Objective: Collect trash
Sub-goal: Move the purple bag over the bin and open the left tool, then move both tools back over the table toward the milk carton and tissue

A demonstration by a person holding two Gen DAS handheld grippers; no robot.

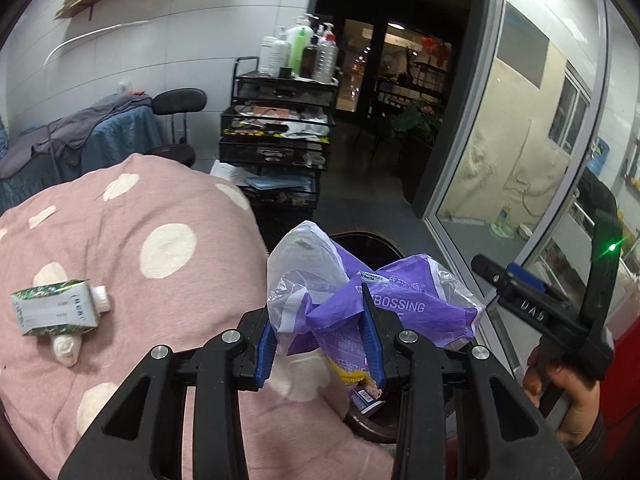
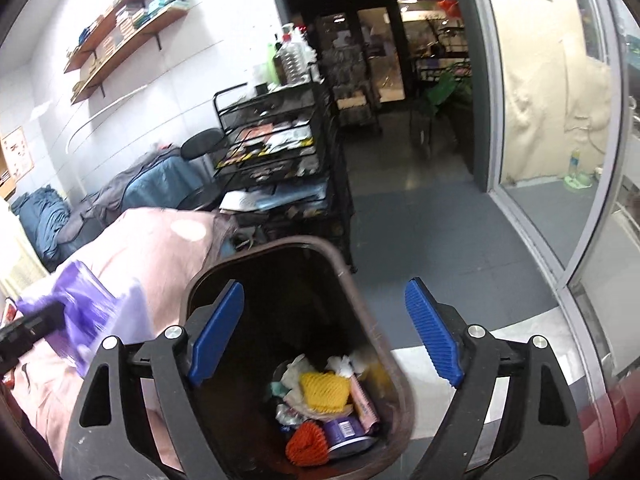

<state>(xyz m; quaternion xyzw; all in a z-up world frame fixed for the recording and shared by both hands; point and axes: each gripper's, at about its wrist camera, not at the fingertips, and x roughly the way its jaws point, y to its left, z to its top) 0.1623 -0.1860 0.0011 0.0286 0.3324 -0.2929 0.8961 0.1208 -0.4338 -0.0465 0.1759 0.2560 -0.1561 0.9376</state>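
The right gripper point(image 2: 326, 330) is spread wide, nothing between its blue pads point(image 2: 218, 332). Directly under and between the fingers stands a brown bin point(image 2: 394, 364), open, with trash point(image 2: 324, 408) piled at its bottom: yellow and orange mesh, white tissue, a purple pack. Left of the left finger, a blurred purple bag point(image 2: 86, 312) sits in the other gripper point(image 2: 30, 326), over a pink blanket point(image 2: 136, 256). Ahead of the fingers is a black cart point(image 2: 280, 148).

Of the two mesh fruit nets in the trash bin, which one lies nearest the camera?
The orange net, at the bottom front of the bin; the yellow net sits above and behind it.
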